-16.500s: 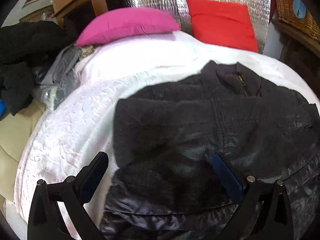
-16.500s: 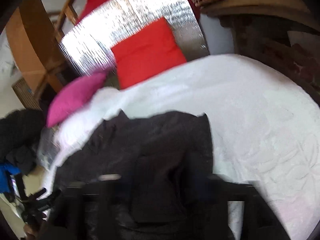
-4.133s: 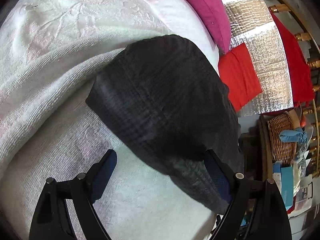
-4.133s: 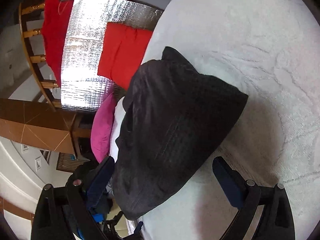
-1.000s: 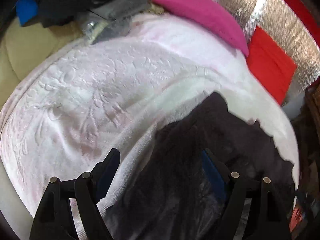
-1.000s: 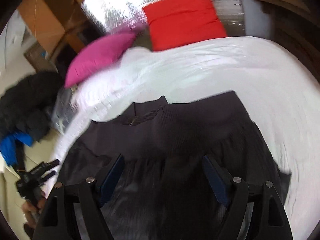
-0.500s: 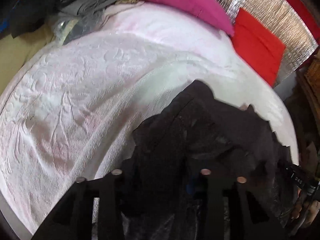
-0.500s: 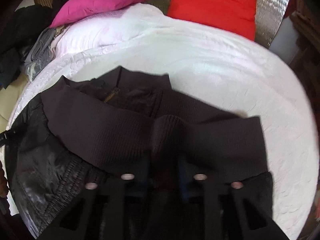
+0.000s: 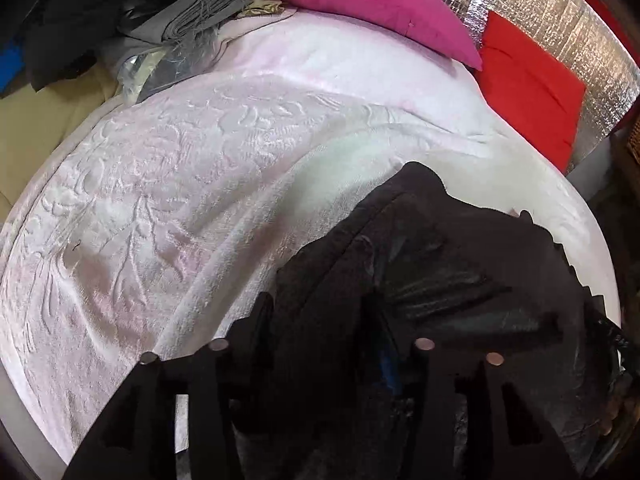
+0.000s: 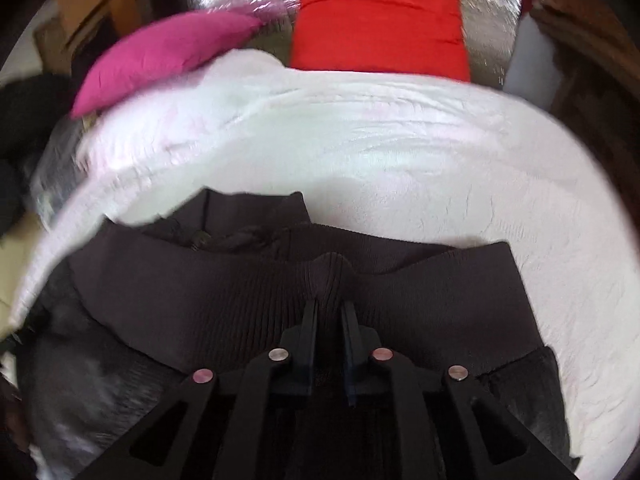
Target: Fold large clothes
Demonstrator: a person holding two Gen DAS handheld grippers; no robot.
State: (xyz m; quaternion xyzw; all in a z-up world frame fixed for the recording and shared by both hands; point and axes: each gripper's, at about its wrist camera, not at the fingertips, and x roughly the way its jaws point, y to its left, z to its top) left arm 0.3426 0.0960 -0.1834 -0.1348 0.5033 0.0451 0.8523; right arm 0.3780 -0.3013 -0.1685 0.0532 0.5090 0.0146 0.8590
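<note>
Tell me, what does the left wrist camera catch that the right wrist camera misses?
Only the left view shows the grey folded fabric beside the bed and the left gripper, its jaws opening with dark cloth between them. Only the right view shows the right gripper pinching the jacket's ribbed band. Both show the black jacket, white bedspread, pink pillow, red pillow and silver foil panel.

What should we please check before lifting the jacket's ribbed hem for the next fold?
1. Right gripper shut on the ribbed hem: ok.
2. Left gripper grip on the jacket: not ok, jaws opening with fabric between them.
3. White bedspread beyond the jacket has room for the fold: ok.
4. Pink pillow and red cushion apart from the jacket: ok.
5. Sleeves tucked in: cannot tell.
</note>
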